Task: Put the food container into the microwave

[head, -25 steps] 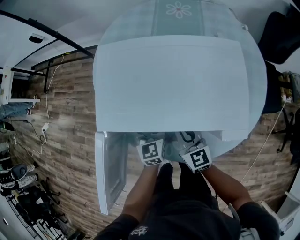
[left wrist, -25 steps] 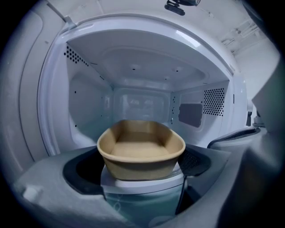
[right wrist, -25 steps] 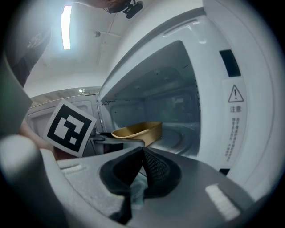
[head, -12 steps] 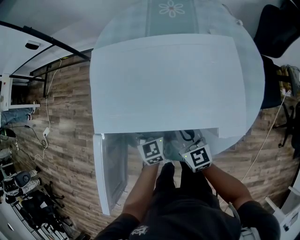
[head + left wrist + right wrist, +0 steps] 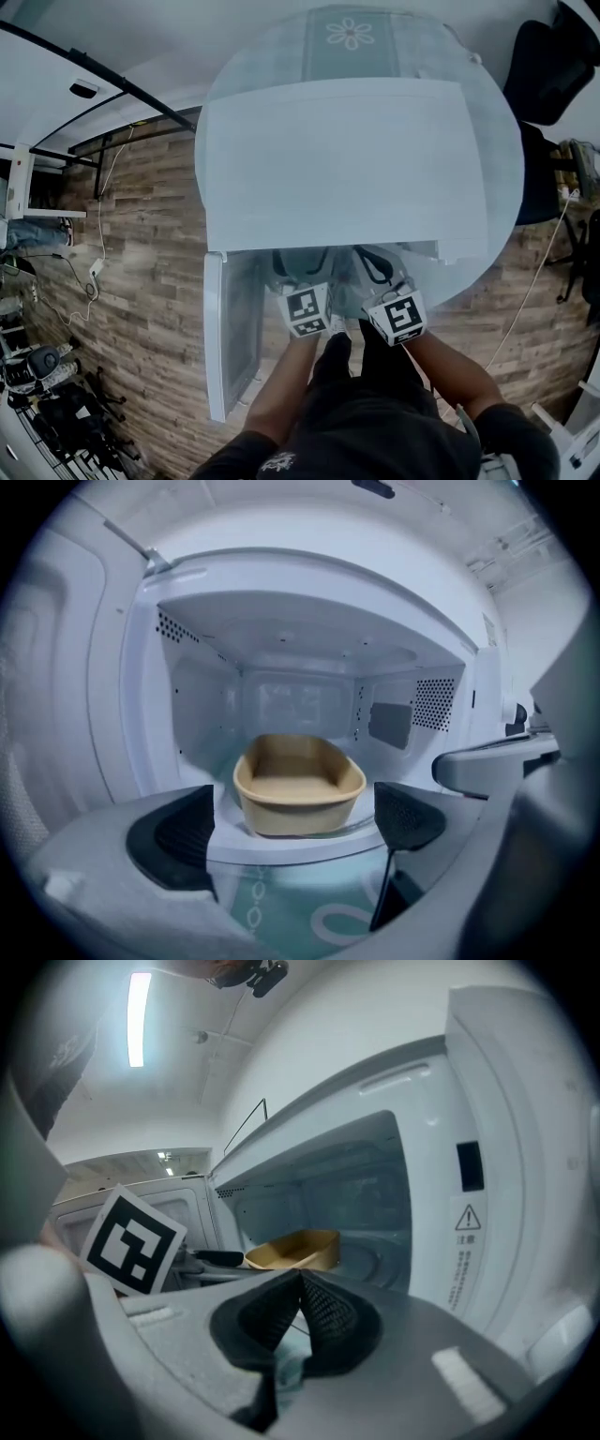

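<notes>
The tan food container (image 5: pixel 298 789) sits on the glass turntable inside the white microwave (image 5: pixel 337 159), apart from both grippers. My left gripper (image 5: pixel 295 832) is open just outside the cavity, its dark pads (image 5: pixel 183 836) spread wider than the container. My right gripper (image 5: pixel 300 1288) is shut with nothing between its pads, to the right of the opening. In the right gripper view the container (image 5: pixel 292 1249) shows past the left gripper's marker cube (image 5: pixel 131 1241). In the head view both grippers (image 5: pixel 305 277) (image 5: pixel 380 272) hang at the microwave's front; the container is hidden there.
The microwave door (image 5: pixel 230 333) stands swung open to the left. The control panel (image 5: pixel 469 1204) lies right of the cavity. The microwave stands on a round table (image 5: pixel 487 216) with a patterned cloth. Wood-look floor (image 5: pixel 141 244), cables and a dark chair (image 5: pixel 548 66) surround it.
Both grippers have drawn back a little from the microwave opening, so more of their jaws shows in the head view. The door stays open.
</notes>
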Tool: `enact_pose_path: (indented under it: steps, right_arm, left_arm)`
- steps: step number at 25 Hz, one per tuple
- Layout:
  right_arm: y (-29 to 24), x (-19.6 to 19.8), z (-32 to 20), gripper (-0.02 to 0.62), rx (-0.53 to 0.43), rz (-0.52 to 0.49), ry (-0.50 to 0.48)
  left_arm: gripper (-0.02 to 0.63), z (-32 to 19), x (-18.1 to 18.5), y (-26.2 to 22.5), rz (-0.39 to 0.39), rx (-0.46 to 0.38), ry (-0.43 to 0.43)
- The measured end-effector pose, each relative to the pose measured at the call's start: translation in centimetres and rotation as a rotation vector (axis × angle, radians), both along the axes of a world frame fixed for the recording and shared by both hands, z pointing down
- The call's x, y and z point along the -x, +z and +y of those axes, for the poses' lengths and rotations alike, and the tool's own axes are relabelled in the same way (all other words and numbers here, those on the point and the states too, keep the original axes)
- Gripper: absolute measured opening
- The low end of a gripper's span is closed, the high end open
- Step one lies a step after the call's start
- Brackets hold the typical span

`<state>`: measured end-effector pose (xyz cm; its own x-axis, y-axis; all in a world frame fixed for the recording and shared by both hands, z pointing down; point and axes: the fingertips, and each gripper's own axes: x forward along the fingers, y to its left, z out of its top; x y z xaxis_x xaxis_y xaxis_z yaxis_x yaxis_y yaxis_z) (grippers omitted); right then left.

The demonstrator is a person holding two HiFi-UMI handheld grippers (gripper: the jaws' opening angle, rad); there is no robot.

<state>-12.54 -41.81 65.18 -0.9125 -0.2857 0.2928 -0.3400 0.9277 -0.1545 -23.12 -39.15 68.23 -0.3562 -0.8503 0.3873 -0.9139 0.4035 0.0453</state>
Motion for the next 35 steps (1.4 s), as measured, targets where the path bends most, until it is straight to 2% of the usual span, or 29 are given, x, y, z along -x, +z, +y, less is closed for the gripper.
enact_pose_path:
  steps: [5,8,11,15,17,18,21,25,28,32,35]
  right_arm:
    - [-2.1,-0.3,1.1,0.002,-0.031,-0.013,0.031]
    - [-4.3,-0.3,2.2,0.002,-0.053,-0.037,0.055]
    - [-6.3,-0.9,4.0,0.002,-0.063,-0.052,0.072]
    - [-9.8,-1.3,5.7,0.002,-0.102,-0.087,0.065]
    - [-12.1,-1.2,5.7,0.002,-0.147,-0.110,0.061]
    - [-13.2,-1.1,5.9,0.002,-0.169,-0.123,0.057]
    - [-16.3,-1.4,7.3,0.002,-0.208,-0.168,0.044]
    - [-19.3,-2.5,8.5,0.002,-0.222,-0.227,0.064]
    - [-21.1,-3.3,8.8,0.002,-0.237,-0.250,0.091]
    - [-22.6,-3.0,10.0,0.002,-0.317,-0.246,0.060]
    - [-23.2,-2.7,11.2,0.002,-0.340,-0.263,0.047]
  left_arm:
    - [0.520,2.5,-1.6,-3.1,-0.027,-0.043,0.056]
    - [0.511,3.9,-2.6,-5.8,-0.048,-0.099,0.098]
    - [0.471,5.5,-3.8,-8.4,-0.064,-0.136,0.132]
    - [0.381,7.8,-5.3,-12.5,-0.103,-0.186,0.191]
    - [0.292,8.5,-5.5,-14.5,-0.130,-0.226,0.212]
    - [0.225,8.8,-5.6,-15.3,-0.140,-0.245,0.219]
    - [0.133,9.5,-5.7,-17.2,-0.157,-0.286,0.228]
    - [0.008,10.2,-6.5,-19.3,-0.139,-0.341,0.262]
    - [0.005,11.2,-7.1,-20.6,-0.131,-0.373,0.290]
    - [0.005,12.1,-7.0,-21.1,-0.152,-0.383,0.299]
    - [0.005,12.8,-6.7,-21.0,-0.168,-0.379,0.293]
